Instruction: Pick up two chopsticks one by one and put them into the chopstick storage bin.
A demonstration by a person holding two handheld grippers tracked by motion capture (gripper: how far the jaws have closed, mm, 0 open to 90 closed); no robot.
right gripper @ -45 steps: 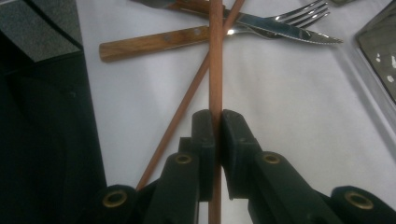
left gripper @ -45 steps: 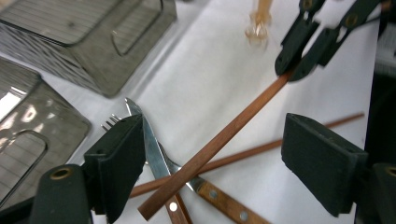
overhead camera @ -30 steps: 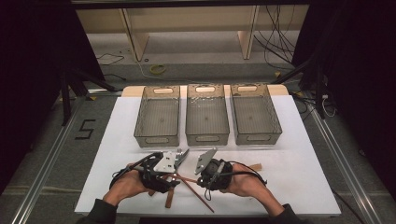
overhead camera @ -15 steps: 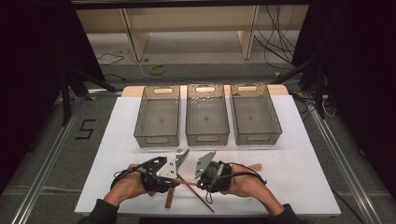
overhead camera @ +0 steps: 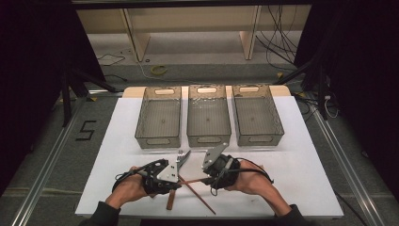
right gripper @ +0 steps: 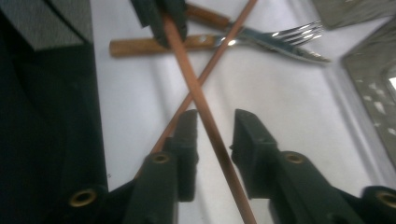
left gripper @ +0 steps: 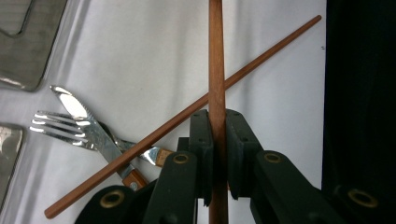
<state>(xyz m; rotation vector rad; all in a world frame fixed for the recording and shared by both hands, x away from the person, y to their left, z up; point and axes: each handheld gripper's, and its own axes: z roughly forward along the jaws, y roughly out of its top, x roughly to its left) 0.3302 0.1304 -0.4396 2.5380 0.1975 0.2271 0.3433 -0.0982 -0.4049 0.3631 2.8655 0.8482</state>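
Chopstick [left gripper: 216,70] number one was the piece in hand: a brown wooden stick running straight up between the jaws of my left gripper [left gripper: 217,123], whose pads were pressed tight against it on both sides. I had just been closing those jaws, and they sat narrow around the stick. In the right gripper view the same chopstick [right gripper: 205,112] passed through the gap of my right gripper [right gripper: 215,123], but there the jaws stood apart from it; they had just been opening, and the stick lay between them without either pad pressing on it. At the far end of that view I could see the left gripper's jaws clamped on the stick.

Under it lay a second chopstick [left gripper: 154,137], crossing the first at a slant and resting flat on the white table [overhead camera: 301,155]. Just beside that crossing lay a fork [left gripper: 60,126] and a knife [left gripper: 88,123] with wooden handles, the two overlapping, their metal ends pointing toward the bins.

From the high view, both of my grippers, left [overhead camera: 162,176] and right [overhead camera: 214,169], sat close together near the front edge of the table, facing each other with the cutlery between them. Farther back stood three clear grey bins in a row: left bin [overhead camera: 159,117], middle bin [overhead camera: 208,115] and right bin [overhead camera: 256,115], well apart from the chopsticks.
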